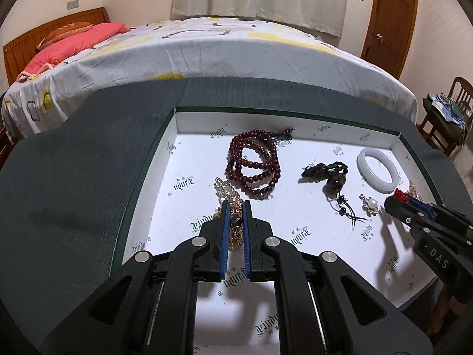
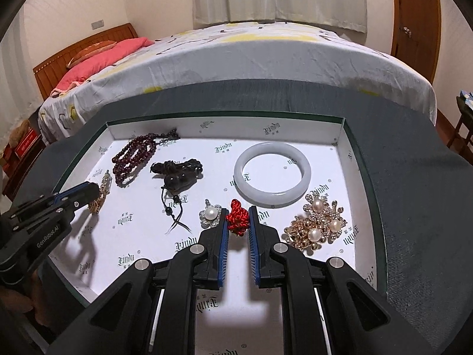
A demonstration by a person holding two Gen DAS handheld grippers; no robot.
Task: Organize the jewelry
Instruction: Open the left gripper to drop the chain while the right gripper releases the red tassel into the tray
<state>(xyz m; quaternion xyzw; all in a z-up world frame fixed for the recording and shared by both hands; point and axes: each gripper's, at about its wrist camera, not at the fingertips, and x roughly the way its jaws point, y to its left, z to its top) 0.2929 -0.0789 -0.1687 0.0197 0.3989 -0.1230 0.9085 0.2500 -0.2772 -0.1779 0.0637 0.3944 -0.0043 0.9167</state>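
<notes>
A shallow white-lined box lies on a grey table. My left gripper is shut on a gold chain piece at the box's left front. Over at the right front, my right gripper is shut on a red knotted cord. Loose in the box lie a dark red bead strand, a brown corded pendant, a white bangle, a small pearl flower brooch and a gold pearl brooch. Each gripper also shows in the other's view: the right gripper and the left gripper.
Grey felt table top surrounds the box, whose raised rim runs along the far side. A bed stands just behind the table. At the far right there is a wooden chair, and a door beyond it.
</notes>
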